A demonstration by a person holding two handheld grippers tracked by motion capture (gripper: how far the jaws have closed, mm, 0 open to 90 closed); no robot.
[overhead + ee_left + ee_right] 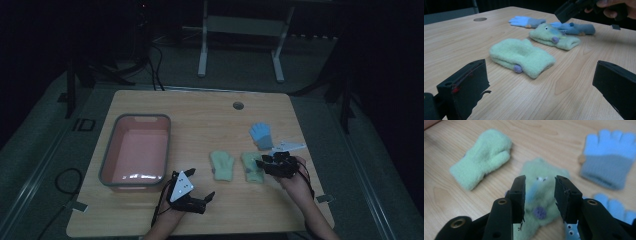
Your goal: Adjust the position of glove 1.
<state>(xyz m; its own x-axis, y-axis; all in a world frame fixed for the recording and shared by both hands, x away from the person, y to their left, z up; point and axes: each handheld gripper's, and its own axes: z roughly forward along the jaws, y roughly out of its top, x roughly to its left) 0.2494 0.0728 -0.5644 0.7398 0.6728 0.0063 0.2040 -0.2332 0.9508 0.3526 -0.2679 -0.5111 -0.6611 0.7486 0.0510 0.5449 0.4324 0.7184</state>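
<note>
Two green mittens lie mid-table: a plain one (222, 165) (521, 56) (482, 157) and, to its right, one with sewn eyes and a purple dot (251, 171) (550, 35) (544, 167). My right gripper (262, 161) (540, 180) hovers just above the mitten with eyes, its jaws apart and nothing pinched between them. A blue and grey glove (261, 135) (526, 21) (609, 160) lies farther back. A second blue glove (576, 28) (614, 207) lies beside the right gripper. My left gripper (201, 186) (541, 82) rests near the front edge, wide open and empty, pointing at the mittens.
A pink basin with a grey rim (107, 150) stands empty on the left half of the table. A round cable hole (238, 105) (480, 19) sits near the far edge. Bare wood (200, 125) lies between basin and mittens. A white stand (240, 30) is on the floor beyond.
</note>
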